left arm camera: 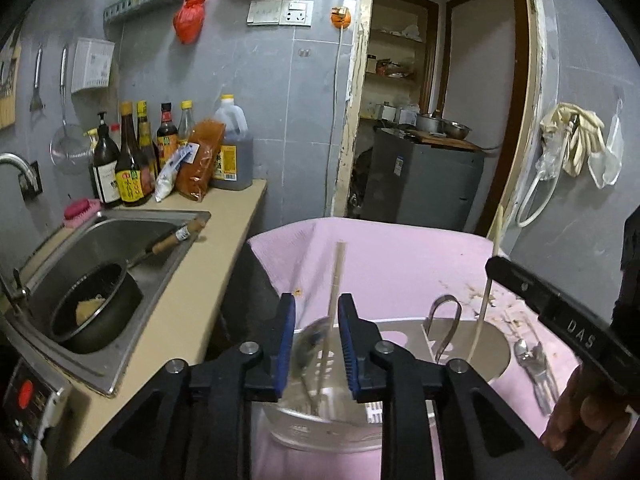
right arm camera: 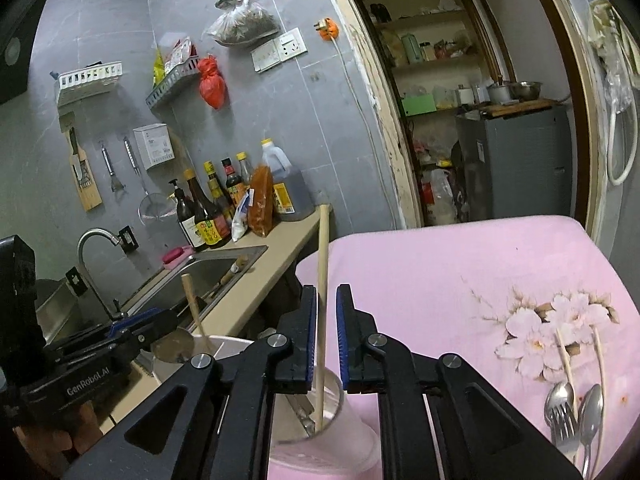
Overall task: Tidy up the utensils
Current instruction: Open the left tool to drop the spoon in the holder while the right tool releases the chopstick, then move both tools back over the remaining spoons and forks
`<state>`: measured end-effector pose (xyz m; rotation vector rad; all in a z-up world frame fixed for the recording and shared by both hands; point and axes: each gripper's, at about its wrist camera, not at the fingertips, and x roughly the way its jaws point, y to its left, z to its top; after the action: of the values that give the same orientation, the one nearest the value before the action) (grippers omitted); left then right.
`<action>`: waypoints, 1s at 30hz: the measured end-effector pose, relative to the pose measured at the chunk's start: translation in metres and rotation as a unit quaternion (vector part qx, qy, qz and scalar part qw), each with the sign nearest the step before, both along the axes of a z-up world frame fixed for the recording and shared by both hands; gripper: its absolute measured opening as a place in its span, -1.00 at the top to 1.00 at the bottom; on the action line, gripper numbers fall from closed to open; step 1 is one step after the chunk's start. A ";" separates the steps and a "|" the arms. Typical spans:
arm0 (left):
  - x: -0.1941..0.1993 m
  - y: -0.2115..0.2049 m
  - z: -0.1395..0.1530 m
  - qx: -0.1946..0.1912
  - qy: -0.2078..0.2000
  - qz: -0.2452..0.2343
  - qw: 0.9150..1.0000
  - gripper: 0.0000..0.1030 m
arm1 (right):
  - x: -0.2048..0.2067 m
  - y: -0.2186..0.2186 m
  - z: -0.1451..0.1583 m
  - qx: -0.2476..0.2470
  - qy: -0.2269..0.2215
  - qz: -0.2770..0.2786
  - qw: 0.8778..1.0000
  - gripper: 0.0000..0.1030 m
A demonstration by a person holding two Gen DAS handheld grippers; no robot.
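standing one chopstick in holder, two grippers apart

Utensil holder on table, sink left, loose cutlery apparently right.

Grey tiled walls enclose a small kitchen. On the left a beige counter carries a steel sink with a curved tap, and bottles are crowded at its far end. Wire shelves, a red bag and a wall socket hang higher up. To the right, a worn door frame opens onto a dim pantry with shelves and a grey cabinet. A pink cloth covers the near table.
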<state>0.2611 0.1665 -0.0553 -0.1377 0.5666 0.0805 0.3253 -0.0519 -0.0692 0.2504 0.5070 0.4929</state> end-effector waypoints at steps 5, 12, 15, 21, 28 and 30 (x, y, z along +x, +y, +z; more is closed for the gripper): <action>-0.001 -0.001 0.000 -0.025 0.002 0.007 1.000 0.57 | -0.006 -0.006 -0.001 0.002 0.002 0.008 1.000 0.75; -0.006 -0.007 0.005 -0.043 -0.004 0.015 0.999 0.43 | -0.015 -0.019 0.008 0.010 -0.004 0.013 1.000 0.41; -0.010 -0.013 0.009 -0.049 -0.011 0.017 0.999 0.32 | -0.020 -0.030 0.014 0.012 -0.012 0.007 1.000 0.18; -0.015 -0.031 0.021 -0.050 -0.034 0.015 0.998 0.07 | -0.031 -0.062 0.030 0.009 -0.029 -0.013 0.999 -0.18; -0.023 -0.068 0.036 -0.049 -0.075 0.012 0.996 -0.51 | -0.046 -0.114 0.045 -0.005 -0.051 -0.046 0.998 -0.53; -0.026 -0.080 0.040 -0.047 -0.088 0.013 0.995 -0.68 | -0.050 -0.129 0.048 -0.010 -0.056 -0.054 0.997 -0.57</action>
<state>0.2349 0.0864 -0.0151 -0.2404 0.3919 0.0656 0.2750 -0.1806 -0.0211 0.2288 0.3871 0.3937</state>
